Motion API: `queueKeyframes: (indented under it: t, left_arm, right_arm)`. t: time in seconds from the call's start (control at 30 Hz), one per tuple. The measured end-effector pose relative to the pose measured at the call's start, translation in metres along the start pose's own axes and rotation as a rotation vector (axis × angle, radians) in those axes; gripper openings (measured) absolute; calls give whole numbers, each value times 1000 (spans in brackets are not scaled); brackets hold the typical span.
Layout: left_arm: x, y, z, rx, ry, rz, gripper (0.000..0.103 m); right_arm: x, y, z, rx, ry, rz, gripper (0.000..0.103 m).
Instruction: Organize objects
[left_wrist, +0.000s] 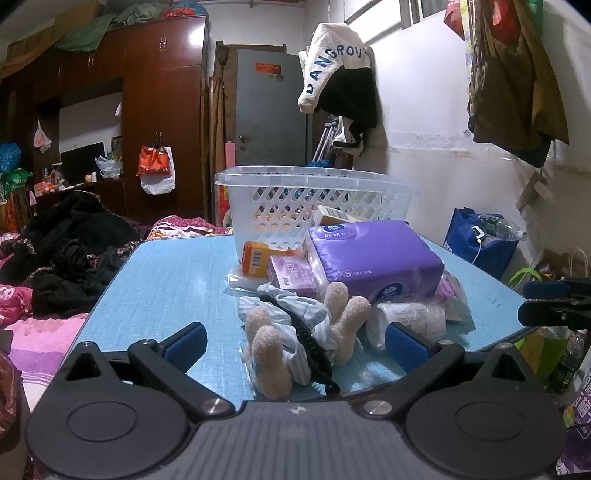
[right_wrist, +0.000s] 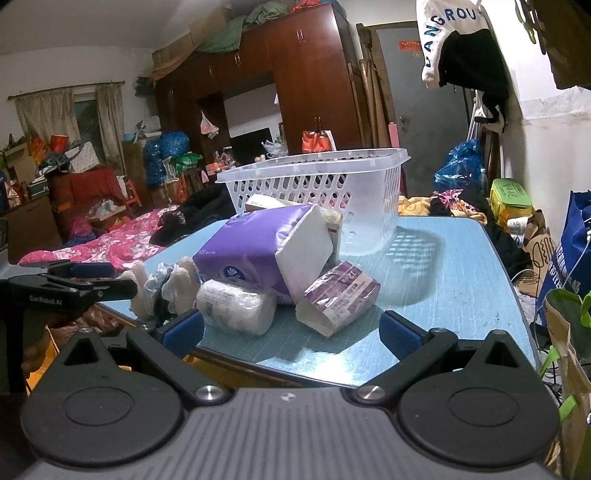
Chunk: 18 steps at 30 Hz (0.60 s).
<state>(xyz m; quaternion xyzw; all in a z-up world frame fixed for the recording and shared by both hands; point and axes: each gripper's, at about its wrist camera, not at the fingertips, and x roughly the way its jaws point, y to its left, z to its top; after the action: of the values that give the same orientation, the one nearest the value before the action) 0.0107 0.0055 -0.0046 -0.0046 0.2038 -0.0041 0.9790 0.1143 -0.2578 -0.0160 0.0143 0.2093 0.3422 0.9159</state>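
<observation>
A pile of objects lies on the blue table (left_wrist: 166, 280): a purple tissue pack (left_wrist: 373, 254), an orange box (left_wrist: 258, 258), a small purple packet (left_wrist: 291, 275), a wrapped white roll (left_wrist: 410, 317) and a plush toy in striped cloth (left_wrist: 295, 332). A white perforated basket (left_wrist: 314, 199) stands behind them. My left gripper (left_wrist: 295, 345) is open, its fingers on either side of the plush toy, not touching it. My right gripper (right_wrist: 291, 332) is open at the table's near edge, facing the white roll (right_wrist: 236, 306), a purple packet (right_wrist: 340, 299), the tissue pack (right_wrist: 266, 247) and the basket (right_wrist: 325, 188).
A bed with pink bedding and dark clothes (left_wrist: 62, 266) lies left of the table. A brown wardrobe (left_wrist: 162, 122) and a grey door (left_wrist: 271, 110) stand behind. A blue bag (left_wrist: 480, 243) sits right of the table. The other gripper shows at the right edge (left_wrist: 554, 302).
</observation>
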Motion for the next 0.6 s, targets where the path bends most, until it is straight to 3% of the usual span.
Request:
queueKeyframes:
  t: [0.6]
  left_arm:
    - [1, -1, -1, 1, 8, -3, 103]
  right_arm:
    - [2, -2, 0, 7, 4, -6, 103]
